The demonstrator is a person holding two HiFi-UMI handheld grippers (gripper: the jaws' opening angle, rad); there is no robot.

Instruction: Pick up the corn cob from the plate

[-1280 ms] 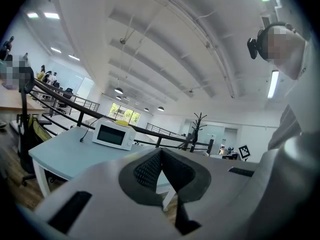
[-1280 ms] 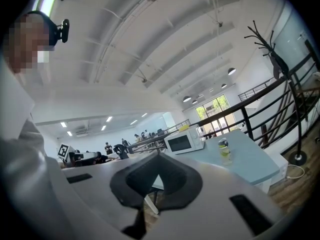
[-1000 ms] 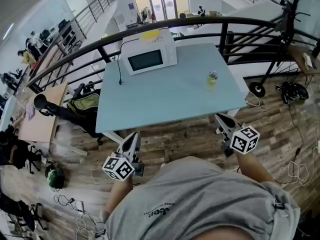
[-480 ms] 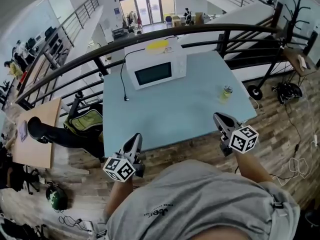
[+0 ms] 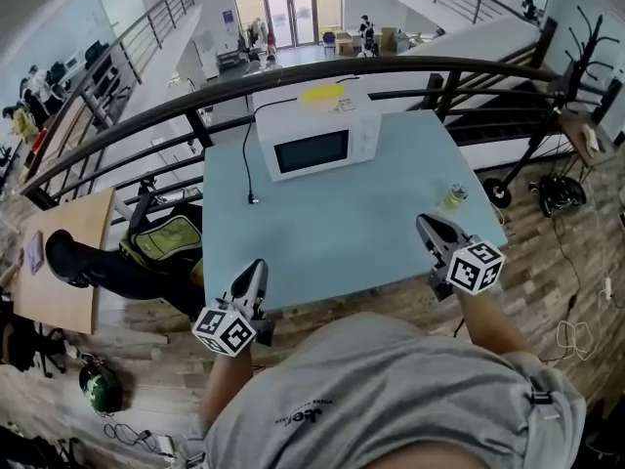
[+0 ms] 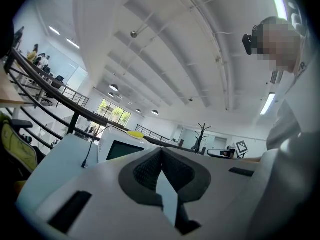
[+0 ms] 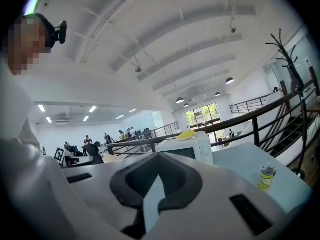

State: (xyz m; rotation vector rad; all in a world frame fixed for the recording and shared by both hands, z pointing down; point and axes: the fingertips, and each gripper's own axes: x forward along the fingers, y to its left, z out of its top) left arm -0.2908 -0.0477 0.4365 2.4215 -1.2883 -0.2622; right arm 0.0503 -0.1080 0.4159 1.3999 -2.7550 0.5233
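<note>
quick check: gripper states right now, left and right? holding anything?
Left gripper: closed, jaws together, nothing held.
Right gripper: closed, jaws together, nothing held.

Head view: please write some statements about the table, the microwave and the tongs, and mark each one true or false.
1. The microwave stands on the table. True.
2. The microwave's door is open. False: it is closed.
3. A small bottle stands near the table's right edge. True.
4. The right tongs hold the bottle. False: they are shut and empty.
5. A yellow thing lies on top of the microwave. True.
6. The left tongs touch the microwave. False: they are at the table's near edge, apart from it.
</note>
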